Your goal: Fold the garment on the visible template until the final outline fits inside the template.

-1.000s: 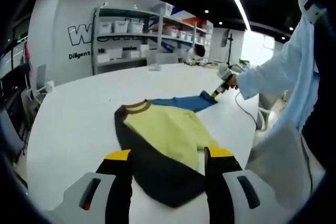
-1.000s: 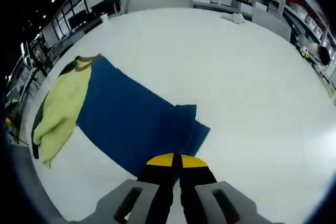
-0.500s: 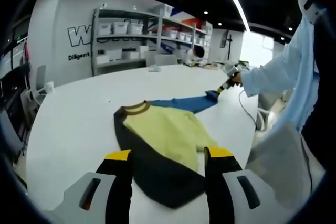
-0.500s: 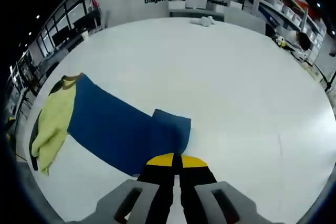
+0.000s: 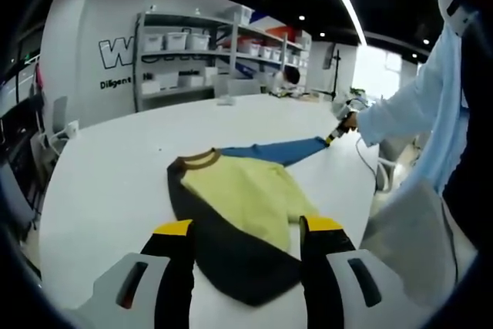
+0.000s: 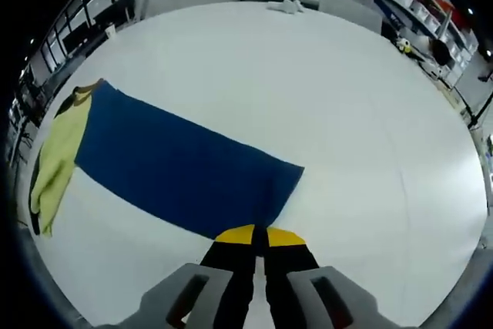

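A yellow, black and blue garment [image 5: 235, 202] lies on the white table, its blue part [image 6: 181, 167] stretched out flat

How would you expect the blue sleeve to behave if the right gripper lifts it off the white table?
The blue sleeve lies flat and thin on the table, so it will probably drape and sag, not hold shape. The right gripper pinches only one edge; the rest likely trails. Being joined to the yellow body, it may tug that along.

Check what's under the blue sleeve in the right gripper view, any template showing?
Under the blue sleeve only the white table shows around its edges. No template outline is visible; anything beneath the fabric is covered. The right gripper pinches its end.
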The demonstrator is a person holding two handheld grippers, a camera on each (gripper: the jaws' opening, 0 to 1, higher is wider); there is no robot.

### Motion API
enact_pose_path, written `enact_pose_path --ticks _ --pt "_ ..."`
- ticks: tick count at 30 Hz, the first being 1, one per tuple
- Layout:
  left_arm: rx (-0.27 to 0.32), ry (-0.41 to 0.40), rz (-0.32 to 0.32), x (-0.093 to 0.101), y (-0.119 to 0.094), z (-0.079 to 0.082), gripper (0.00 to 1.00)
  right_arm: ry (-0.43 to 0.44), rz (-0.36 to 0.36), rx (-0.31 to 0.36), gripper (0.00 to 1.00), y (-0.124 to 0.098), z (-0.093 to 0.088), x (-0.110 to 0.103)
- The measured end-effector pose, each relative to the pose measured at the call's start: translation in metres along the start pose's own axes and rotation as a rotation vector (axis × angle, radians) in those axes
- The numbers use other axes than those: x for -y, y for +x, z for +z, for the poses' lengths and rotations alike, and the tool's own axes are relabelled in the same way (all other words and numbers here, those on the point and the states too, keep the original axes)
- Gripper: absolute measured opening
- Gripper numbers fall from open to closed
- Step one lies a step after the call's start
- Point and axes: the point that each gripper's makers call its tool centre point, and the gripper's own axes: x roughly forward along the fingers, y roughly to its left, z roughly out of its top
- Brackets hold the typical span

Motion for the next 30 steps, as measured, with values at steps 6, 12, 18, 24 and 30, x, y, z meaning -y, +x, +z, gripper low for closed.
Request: enact_pose_path --ticks 6,12,18,24,30 --pt "0.002 -0.002 0.003 0.000 0.000 0.000 0.53 -0.010 -0.017 0.007 0.05 -0.001 0.003 0.006" --pt "0.012 -0.004 0.001 0.000 -0.001 0.001 0.53 -0.020 0.003 0.076 0.08 -0.014 0.021 -0.006" --pt "0.015 -0.005 -0.001 0.000 0.000 0.001 0.53 -0.047 0.075 0.129 0.15 -0.019 0.038 -0.038" --pt "0.022 -0.003 -0.003 0.001 -0.001 0.001 0.53 -0.094 0.132 0.170 0.16 -0.025 0.046 -0.076" --pt "0.028 -0.004 -0.003 0.004 -0.003 0.000 0.53 -0.137 0.187 0.194 0.16 -0.031 0.048 -0.111"
